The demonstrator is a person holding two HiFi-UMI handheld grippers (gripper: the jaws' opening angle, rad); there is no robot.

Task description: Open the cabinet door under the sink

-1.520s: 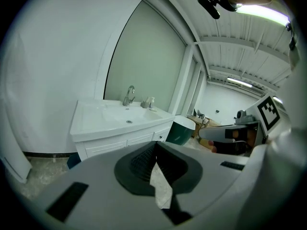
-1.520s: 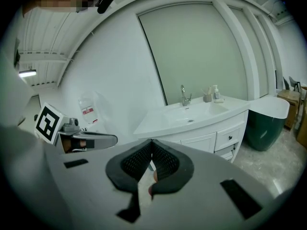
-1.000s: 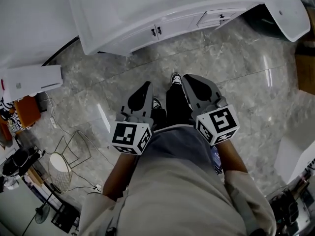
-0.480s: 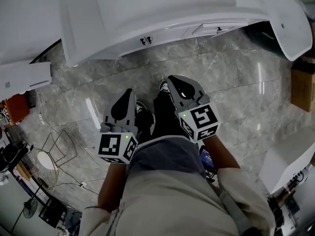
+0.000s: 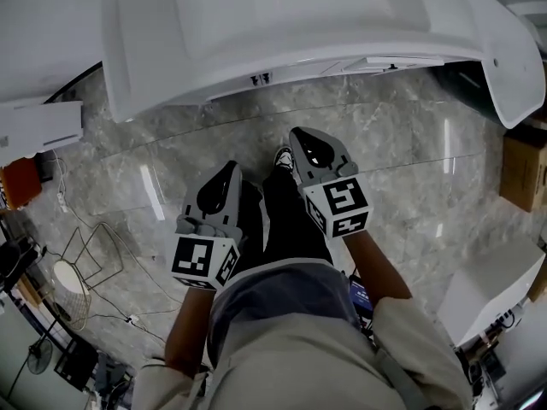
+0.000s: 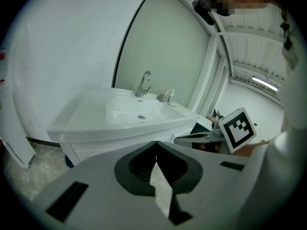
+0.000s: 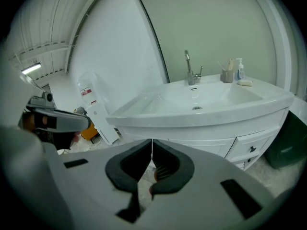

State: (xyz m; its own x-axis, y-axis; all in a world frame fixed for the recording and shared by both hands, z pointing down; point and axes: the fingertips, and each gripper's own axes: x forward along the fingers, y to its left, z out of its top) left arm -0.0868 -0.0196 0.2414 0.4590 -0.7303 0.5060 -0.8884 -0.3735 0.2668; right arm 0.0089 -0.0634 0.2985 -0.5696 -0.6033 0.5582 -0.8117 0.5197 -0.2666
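My left gripper (image 5: 231, 167) and right gripper (image 5: 300, 134) are both closed, tips together, holding nothing, well apart from the sink (image 5: 256, 24). The cabinet door (image 7: 206, 145) under it looks closed, I think; the opening is all left to do.

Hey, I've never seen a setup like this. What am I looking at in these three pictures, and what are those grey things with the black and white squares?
There is no robot here. A person stands on a marble floor holding a grey two-jaw tool in each hand: the left tool and the right tool. The marked cubes are part of the tools. One picture comes from a camera on the person's head, looking steeply down. The other two come from cameras riding on each tool, looking along its jaws. Both tools are shut and hold nothing. Ahead is a white sink with a faucet. The cabinet door below it is closed, and neither tool touches it.
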